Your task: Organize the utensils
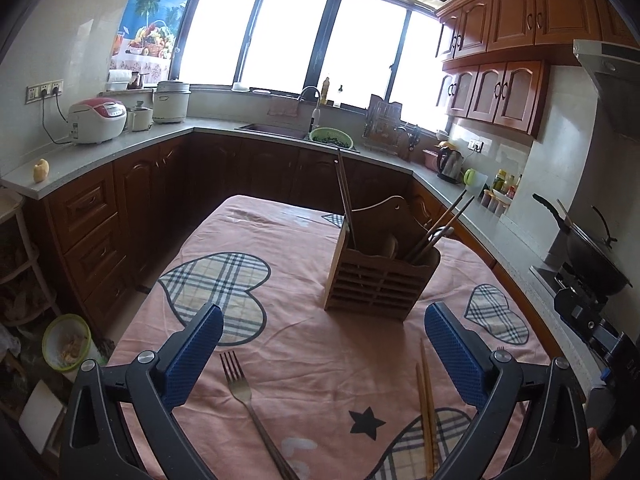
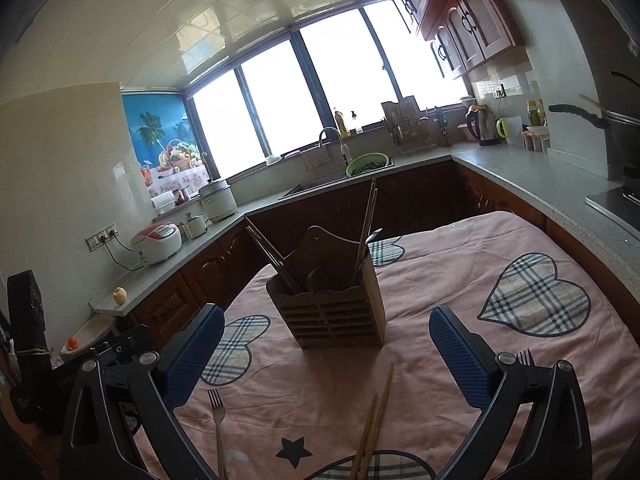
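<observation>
A wooden utensil holder (image 1: pixel 380 276) (image 2: pixel 332 304) stands on the pink tablecloth with several chopsticks leaning out of it. A metal fork (image 1: pixel 244 396) (image 2: pixel 218 420) lies on the cloth between the fingers of my left gripper (image 1: pixel 320 344), which is open and holds nothing. A pair of wooden chopsticks (image 1: pixel 426 408) (image 2: pixel 374 428) lies near the front, inside the spread of my right gripper (image 2: pixel 326 348), which is also open with nothing in it. The tines of a second fork (image 2: pixel 524 358) peek out behind the right finger.
The table (image 1: pixel 280 240) with pink heart-patterned cloth sits inside a U-shaped kitchen counter (image 1: pixel 120 148). On the counter stand a rice cooker (image 1: pixel 98 120), a kettle (image 1: pixel 450 164) and a green colander (image 1: pixel 332 138) by the sink. A wok (image 1: pixel 588 256) rests on the stove at right.
</observation>
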Demonstrator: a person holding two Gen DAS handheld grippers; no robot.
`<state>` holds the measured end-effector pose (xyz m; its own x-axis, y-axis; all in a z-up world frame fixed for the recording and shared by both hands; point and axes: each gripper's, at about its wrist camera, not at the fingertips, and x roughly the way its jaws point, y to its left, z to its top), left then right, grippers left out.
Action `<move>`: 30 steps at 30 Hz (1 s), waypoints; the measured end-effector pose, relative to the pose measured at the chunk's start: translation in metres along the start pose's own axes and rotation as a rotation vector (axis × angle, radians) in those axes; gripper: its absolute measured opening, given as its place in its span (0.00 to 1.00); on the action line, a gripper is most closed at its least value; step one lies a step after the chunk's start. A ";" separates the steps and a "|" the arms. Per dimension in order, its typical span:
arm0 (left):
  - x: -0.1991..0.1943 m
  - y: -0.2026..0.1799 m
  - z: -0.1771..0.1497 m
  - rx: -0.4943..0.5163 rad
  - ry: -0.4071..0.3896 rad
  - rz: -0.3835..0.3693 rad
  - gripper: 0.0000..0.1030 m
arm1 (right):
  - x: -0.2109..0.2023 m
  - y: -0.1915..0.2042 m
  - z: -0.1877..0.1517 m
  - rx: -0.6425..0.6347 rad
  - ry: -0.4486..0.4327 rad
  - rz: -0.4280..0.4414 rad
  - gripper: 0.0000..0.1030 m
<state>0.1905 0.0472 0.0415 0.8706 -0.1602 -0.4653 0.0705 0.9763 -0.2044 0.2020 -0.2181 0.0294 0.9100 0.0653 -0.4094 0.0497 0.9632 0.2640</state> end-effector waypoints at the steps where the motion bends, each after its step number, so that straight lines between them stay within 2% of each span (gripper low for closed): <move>1: -0.004 0.000 -0.004 0.006 -0.005 0.004 0.99 | -0.003 0.002 -0.003 -0.007 -0.002 -0.001 1.00; 7: -0.022 0.001 -0.025 0.031 -0.025 0.024 0.99 | -0.030 0.018 -0.029 -0.112 -0.091 -0.040 1.00; 12: -0.037 0.002 -0.039 0.053 -0.048 0.045 0.99 | -0.048 0.029 -0.046 -0.188 -0.128 -0.043 1.00; 22: -0.056 0.000 -0.053 0.081 -0.051 0.051 0.99 | -0.070 0.030 -0.061 -0.210 -0.113 -0.038 1.00; 27: -0.074 -0.004 -0.050 0.110 -0.078 0.033 0.99 | -0.081 0.035 -0.052 -0.216 -0.109 -0.026 1.00; 30: -0.087 -0.007 -0.046 0.122 -0.108 0.042 0.99 | -0.087 0.041 -0.039 -0.242 -0.088 0.009 1.00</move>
<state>0.0919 0.0476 0.0441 0.9207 -0.1088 -0.3748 0.0857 0.9933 -0.0778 0.1091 -0.1739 0.0414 0.9427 0.0617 -0.3278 -0.0490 0.9977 0.0468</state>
